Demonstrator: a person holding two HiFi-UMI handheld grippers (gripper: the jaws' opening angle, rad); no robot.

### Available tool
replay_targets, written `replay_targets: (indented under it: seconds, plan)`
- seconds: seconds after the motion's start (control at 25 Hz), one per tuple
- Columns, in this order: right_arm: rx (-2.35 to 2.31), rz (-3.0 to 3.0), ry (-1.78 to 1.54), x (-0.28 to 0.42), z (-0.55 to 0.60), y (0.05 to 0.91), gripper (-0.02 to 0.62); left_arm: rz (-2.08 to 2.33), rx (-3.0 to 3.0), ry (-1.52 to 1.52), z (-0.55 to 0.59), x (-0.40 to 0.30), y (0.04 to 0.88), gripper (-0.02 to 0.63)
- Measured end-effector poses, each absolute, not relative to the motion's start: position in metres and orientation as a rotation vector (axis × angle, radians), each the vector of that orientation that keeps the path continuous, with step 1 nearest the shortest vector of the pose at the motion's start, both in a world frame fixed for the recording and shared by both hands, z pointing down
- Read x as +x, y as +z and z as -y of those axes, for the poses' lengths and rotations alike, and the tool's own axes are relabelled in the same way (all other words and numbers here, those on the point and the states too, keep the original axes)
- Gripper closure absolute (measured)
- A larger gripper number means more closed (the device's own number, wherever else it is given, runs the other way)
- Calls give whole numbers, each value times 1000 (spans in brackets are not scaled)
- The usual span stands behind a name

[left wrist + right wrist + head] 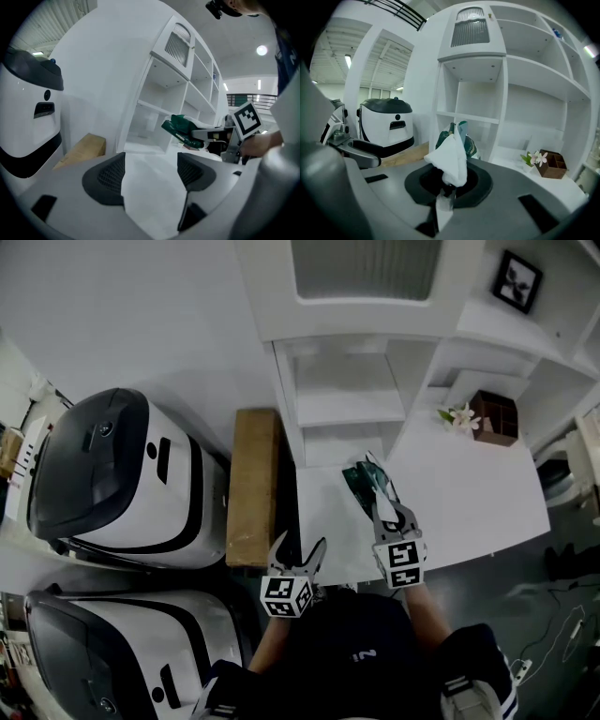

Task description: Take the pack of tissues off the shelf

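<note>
Pack of tissues [363, 478], green and white, hangs in the right gripper [376, 491] above the white table [469, 493], just in front of the lower compartments of the white shelf unit [347, 399] and clear of its boards. The right gripper's jaws are pressed together on the pack's crumpled white end, as the right gripper view shows. The pack's long axis runs on in line with the jaws, its green end pointing away from the person toward the shelves; from the left gripper view it lies close to level. The left gripper [298, 554] hangs low at the table's near edge beside a wooden bench [253, 484], jaws spread wide with only bare tabletop between them. Two white-and-black machines [112, 479] stand to the left. At the far right of the table, a brown wooden organiser [495, 418] sits beside a sprig of pale flowers [459, 416].
</note>
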State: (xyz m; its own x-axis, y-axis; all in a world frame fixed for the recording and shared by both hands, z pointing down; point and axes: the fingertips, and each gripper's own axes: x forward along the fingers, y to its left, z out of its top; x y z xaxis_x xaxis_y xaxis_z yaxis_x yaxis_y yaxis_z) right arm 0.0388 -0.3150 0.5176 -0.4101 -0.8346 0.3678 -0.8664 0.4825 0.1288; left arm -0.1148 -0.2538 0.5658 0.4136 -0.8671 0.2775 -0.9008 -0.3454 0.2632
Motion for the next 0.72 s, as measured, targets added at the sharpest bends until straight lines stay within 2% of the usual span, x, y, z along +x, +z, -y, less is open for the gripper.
replay_targets:
  seconds: [0.36, 0.72]
  plan:
    - [1489, 2329, 99, 69, 276, 530, 574, 1451, 2369, 126, 259, -89, 563, 262]
    - [1558, 2263, 220, 97, 240, 568, 574, 1384, 2433, 161, 257, -67, 565, 262]
